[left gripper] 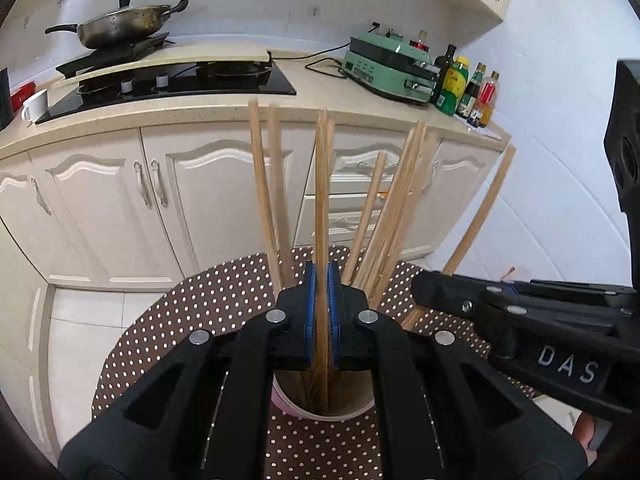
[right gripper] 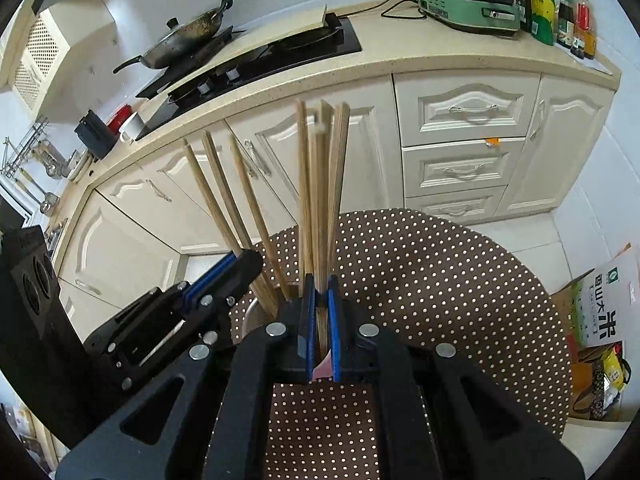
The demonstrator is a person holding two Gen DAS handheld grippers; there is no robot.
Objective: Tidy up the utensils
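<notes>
- The white cup with a pink patch [left gripper: 320, 410] is mostly tucked under the left hand-held gripper [left gripper: 321, 312], so only its rim and a bit of the inside show.
- Lower ends of the wooden chopsticks [left gripper: 320, 200] vanish behind the blue pads [left gripper: 309, 312].
- In the right wrist view, the tips of the clamped chopsticks [right gripper: 322, 120] are smeared.
- The rice bag [right gripper: 608, 304] gets cut off by the frame edge.
- The bottles' [left gripper: 480, 96] labels are too small to read.
</notes>
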